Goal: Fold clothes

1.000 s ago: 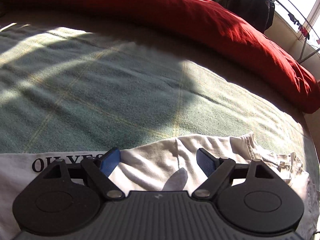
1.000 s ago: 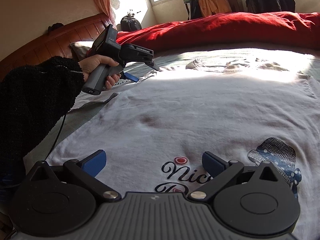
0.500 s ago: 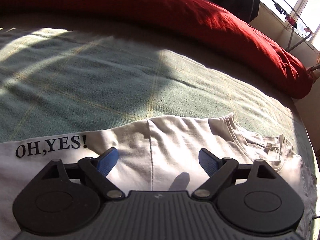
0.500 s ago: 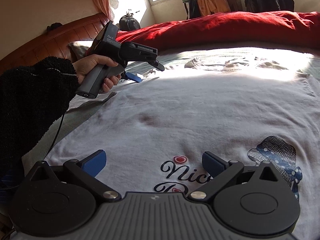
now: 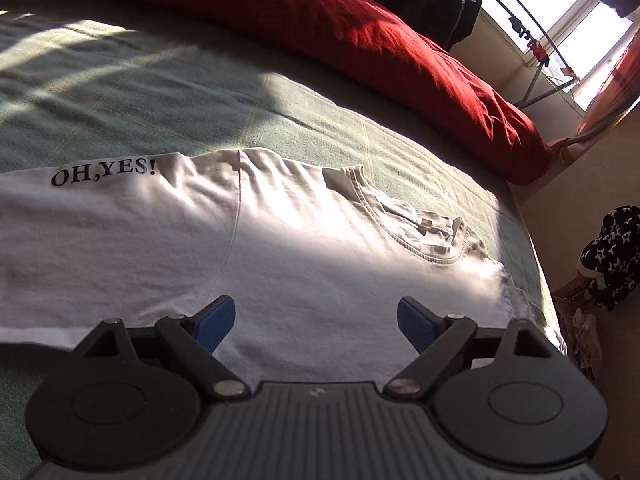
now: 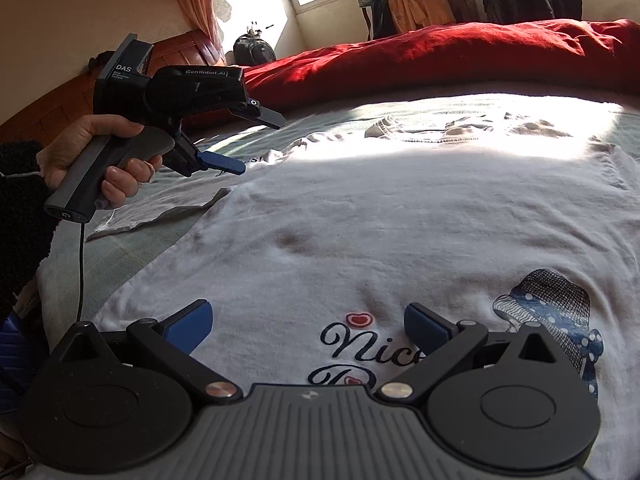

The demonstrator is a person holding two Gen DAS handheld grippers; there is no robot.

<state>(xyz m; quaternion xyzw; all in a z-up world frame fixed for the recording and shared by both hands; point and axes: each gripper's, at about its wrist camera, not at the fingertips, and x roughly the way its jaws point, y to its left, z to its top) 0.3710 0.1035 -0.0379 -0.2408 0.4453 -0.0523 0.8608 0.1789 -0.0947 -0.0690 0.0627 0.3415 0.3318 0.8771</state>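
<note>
A white T-shirt [image 6: 400,216] lies flat on the bed, front up, with a "Nice" print and a hat drawing near me. In the left wrist view the same white T-shirt [image 5: 280,248] shows its sleeve with "OH,YES!" and its collar [image 5: 424,236]. My left gripper [image 5: 316,322] is open and empty above the shoulder area. It also shows in the right wrist view [image 6: 224,164], held above the left sleeve. My right gripper [image 6: 308,326] is open and empty just above the shirt's lower front.
The green bedspread [image 5: 160,92] lies under the shirt. A red duvet [image 5: 360,36] is piled along the far side. The bed's edge [image 5: 536,240] drops to the floor, where a star-patterned slipper [image 5: 612,256] lies. A wooden headboard [image 6: 168,52] stands at the left.
My left gripper has drawn back and lifted, turning right, so more of the sleeve, shoulder and collar shows. The right gripper has stayed still. Both jaws stayed open.
</note>
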